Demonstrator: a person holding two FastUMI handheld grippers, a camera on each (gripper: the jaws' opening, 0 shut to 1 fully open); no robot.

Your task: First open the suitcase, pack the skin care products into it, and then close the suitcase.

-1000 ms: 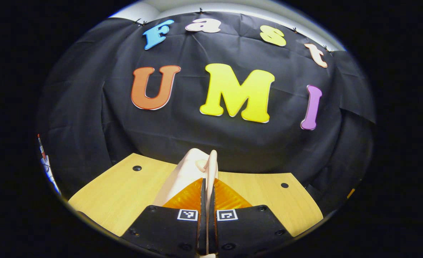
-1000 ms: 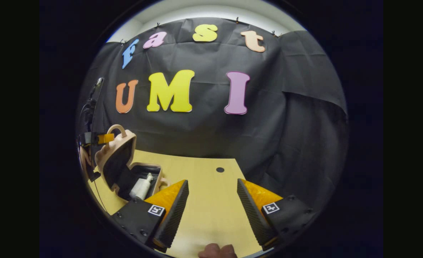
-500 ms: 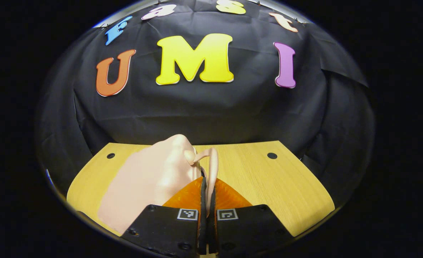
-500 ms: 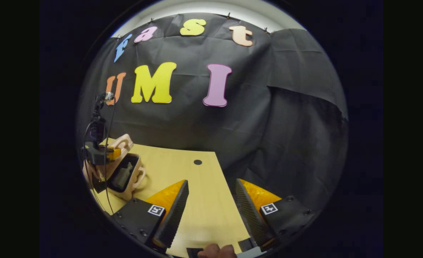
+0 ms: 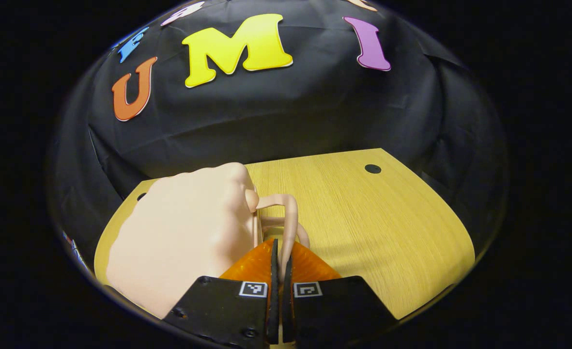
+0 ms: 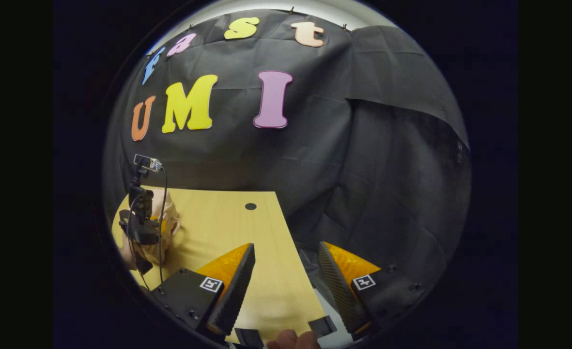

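Pink suitcase (image 5: 189,232) lies nearly closed on the wooden surface (image 5: 363,223), its handle (image 5: 288,228) clenched in the left tool (image 5: 278,261), right tool (image 6: 286,281) released; tugging sideways could reopen it.

One pink suitcase (image 5: 184,232) is sitting on one wooden bench (image 5: 387,228), and two looped handles (image 5: 286,218) are showing at its edge, one above the other. Two sets of tongs are showing: the left tongs (image 5: 278,271), which are pinching the upper handle between their two fingers, and the right tongs (image 6: 286,281), whose two fingers (image 6: 235,281) are standing apart over the bench. In the left gripper view two round holes (image 5: 372,168) are showing in the bench top; in the right gripper view one hole (image 6: 250,206) is showing. One fingertip (image 6: 293,339) of a person is peeking in at the bottom of the right gripper view. The suitcase (image 6: 162,228) is also appearing there, once.
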